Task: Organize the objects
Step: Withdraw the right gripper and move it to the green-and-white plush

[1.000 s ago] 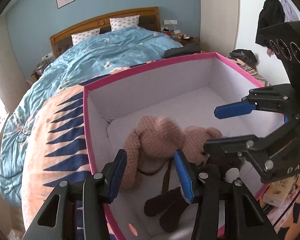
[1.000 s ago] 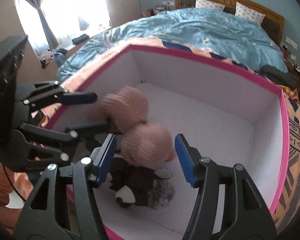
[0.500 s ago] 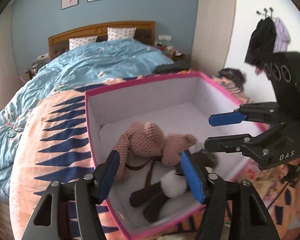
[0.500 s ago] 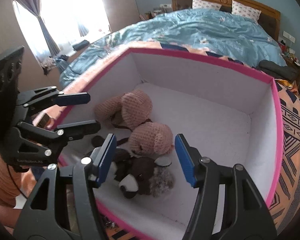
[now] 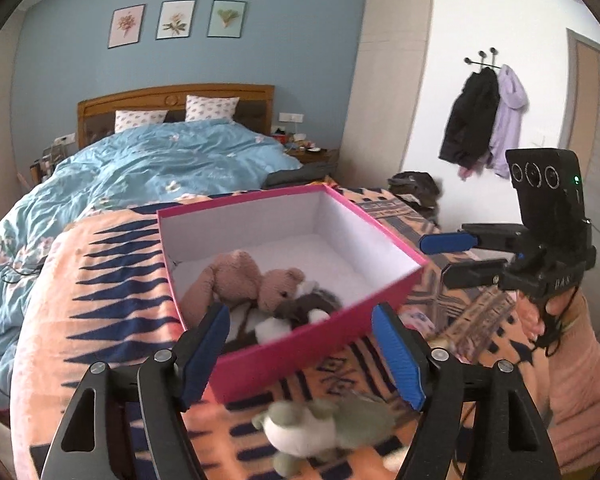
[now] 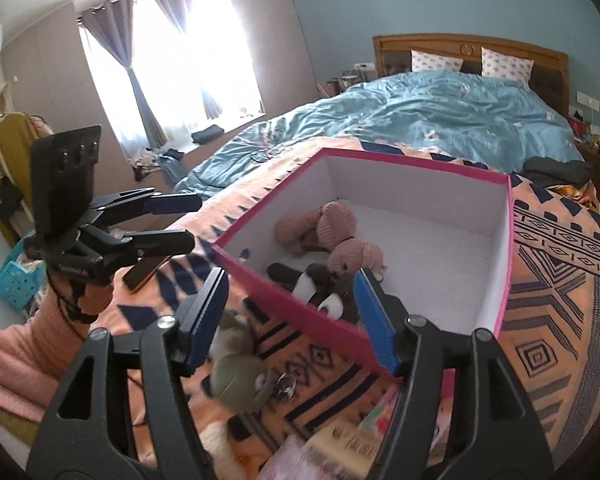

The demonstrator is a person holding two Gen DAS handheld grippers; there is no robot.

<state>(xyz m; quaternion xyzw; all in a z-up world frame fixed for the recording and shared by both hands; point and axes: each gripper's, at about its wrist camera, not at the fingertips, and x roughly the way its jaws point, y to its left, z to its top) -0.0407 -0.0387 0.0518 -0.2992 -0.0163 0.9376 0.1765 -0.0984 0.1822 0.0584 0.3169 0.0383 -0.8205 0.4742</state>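
A pink box (image 5: 260,368) with white inside sits on the patterned blanket. In it lie a brown plush bear (image 5: 256,280) and a dark-and-white plush (image 5: 300,312). My left gripper (image 5: 300,356) hovers just outside the box's near wall, jaws opening, nothing between them. A green-and-white plush (image 5: 320,428) lies on the blanket below it. In the right wrist view, my right gripper (image 6: 292,320) is over the near corner of the box (image 6: 420,162), jaws opening and empty. The bear (image 6: 332,224), dark plush (image 6: 324,288) and green plush (image 6: 236,376) show there.
The box rests on an orange and navy blanket (image 5: 100,280) over a bed with a blue duvet (image 5: 160,160). A flat dark phone-like object (image 6: 146,270) lies under the left gripper (image 6: 180,222). Blurred booklets (image 6: 340,436) lie at the bed's near edge. Coats (image 5: 484,120) hang on the wall.
Both grippers have drawn back and up out of the box, leaving the bear and dark plush inside. The left jaws have spread wider. The green plush has come into view.
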